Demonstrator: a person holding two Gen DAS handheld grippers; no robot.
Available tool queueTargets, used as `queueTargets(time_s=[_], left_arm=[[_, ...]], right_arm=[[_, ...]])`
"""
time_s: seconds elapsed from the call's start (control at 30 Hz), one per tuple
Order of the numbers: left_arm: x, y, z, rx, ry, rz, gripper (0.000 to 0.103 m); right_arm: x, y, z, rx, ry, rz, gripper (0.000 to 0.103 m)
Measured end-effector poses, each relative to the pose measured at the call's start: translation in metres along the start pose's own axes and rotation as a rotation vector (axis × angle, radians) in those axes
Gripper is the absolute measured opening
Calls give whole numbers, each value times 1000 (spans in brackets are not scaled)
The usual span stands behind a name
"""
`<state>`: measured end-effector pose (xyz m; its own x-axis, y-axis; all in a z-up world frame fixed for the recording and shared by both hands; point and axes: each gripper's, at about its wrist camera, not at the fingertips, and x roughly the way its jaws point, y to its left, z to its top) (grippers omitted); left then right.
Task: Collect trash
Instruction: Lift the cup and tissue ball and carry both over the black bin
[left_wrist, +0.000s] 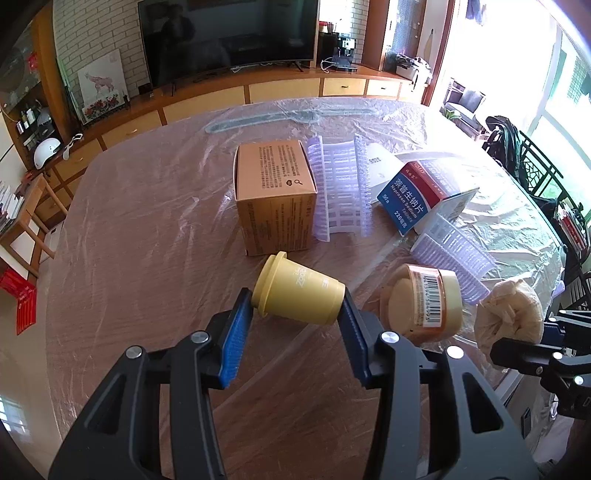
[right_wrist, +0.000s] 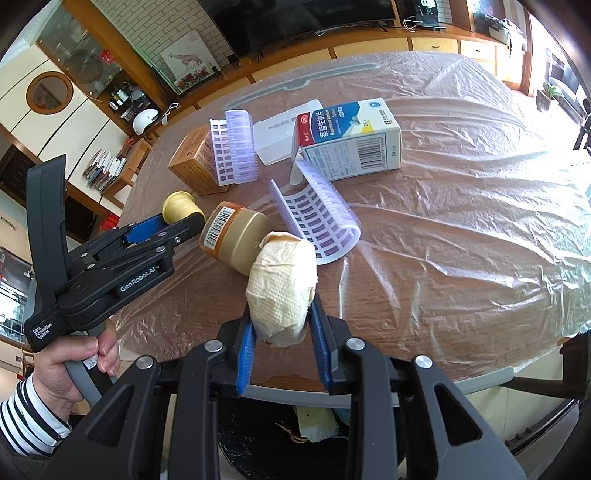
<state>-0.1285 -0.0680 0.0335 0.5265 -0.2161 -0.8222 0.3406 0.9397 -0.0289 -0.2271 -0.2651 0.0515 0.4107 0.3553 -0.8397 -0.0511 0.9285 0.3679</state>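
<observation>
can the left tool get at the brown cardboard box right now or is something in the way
Probably not yet: the left tool is already shut on the yellow cup, which lies directly between it and the brown cardboard box just behind.

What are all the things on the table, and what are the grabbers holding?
Small cup: 1, yellow, on its side between left fingers.
Paper wad: 1, cream, between right fingers.
Jar: 1, tan, barcode label, lying beside wad.
Cardboard box: 1, brown, mid-table.
Medicine box: 1, white-blue, far side.
Plastic mesh pieces: 2, lilac-white, near boxes.
Table: 1, brown, plastic-covered.
Left gripper: black, blue pads.
Right gripper: same.
</observation>
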Motion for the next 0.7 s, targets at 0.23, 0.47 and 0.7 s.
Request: queueTargets(time_s=[0.23, 0.47, 0.7], left_arm=[[-6, -1, -4, -14, -2, 2, 48], [-12, -2, -8, -35, -3, -5, 48], [-23, -6, -14, -46, -12, -11, 48]], right_arm=[[-1, -13, 7, -15, 13, -4, 27], [-6, -22, 11, -45, 10, -10, 27], [-11, -23, 13, -62, 10, -2, 26]])
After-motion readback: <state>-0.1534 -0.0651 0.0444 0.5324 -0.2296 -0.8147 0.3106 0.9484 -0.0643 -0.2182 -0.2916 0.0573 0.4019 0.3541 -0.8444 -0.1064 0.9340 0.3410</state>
